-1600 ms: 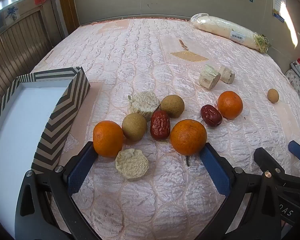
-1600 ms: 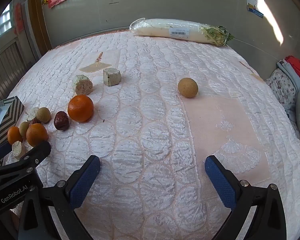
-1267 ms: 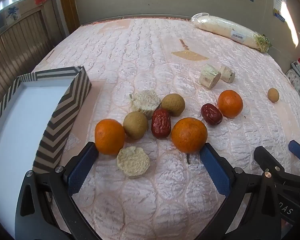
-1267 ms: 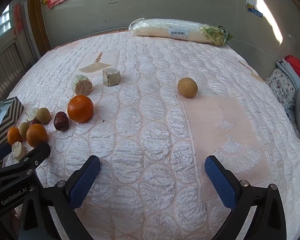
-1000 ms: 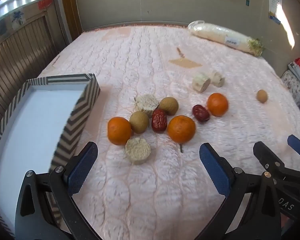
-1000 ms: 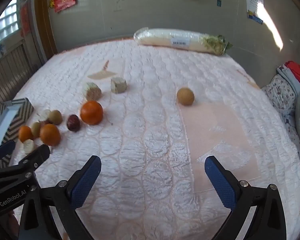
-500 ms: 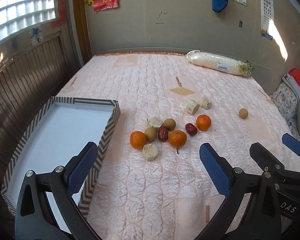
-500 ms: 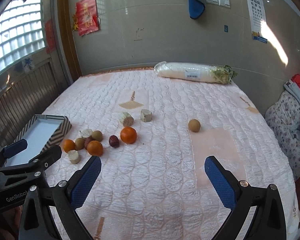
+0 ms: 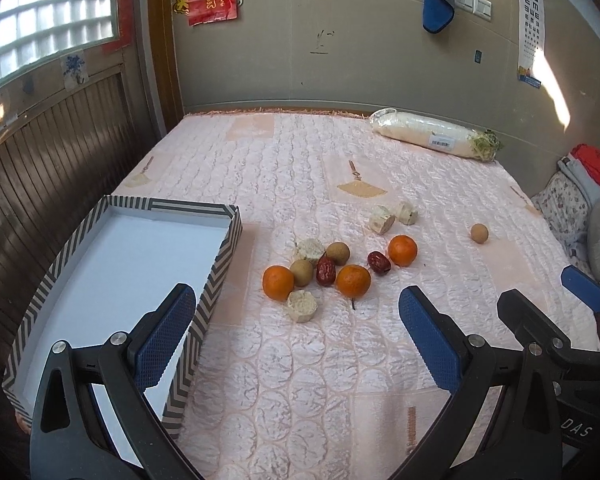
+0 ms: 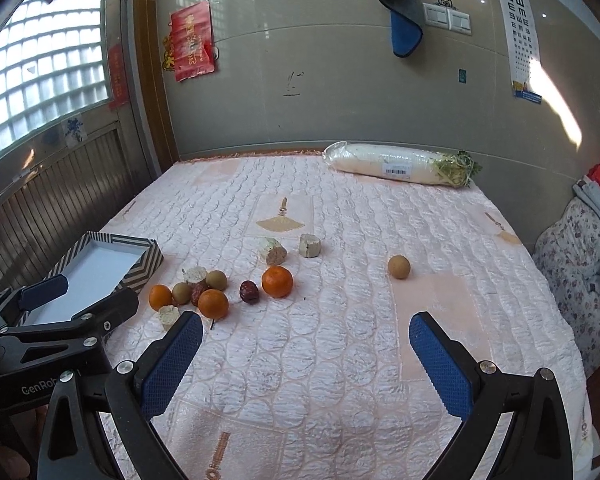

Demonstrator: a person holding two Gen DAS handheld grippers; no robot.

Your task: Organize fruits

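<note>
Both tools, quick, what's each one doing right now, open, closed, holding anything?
Left tool: open, holding nothing.
Right tool: open, holding nothing.

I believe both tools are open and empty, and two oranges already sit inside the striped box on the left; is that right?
Not quite. The striped box is empty in the left wrist view: all three oranges lie on the quilt beside it. The rest holds: the left tool and right tool are open and empty.

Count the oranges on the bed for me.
3. One orange sits nearest the striped box, a second is mid-cluster toward the grippers, and a third lies rightmost beside a red date. None seem hidden.
</note>
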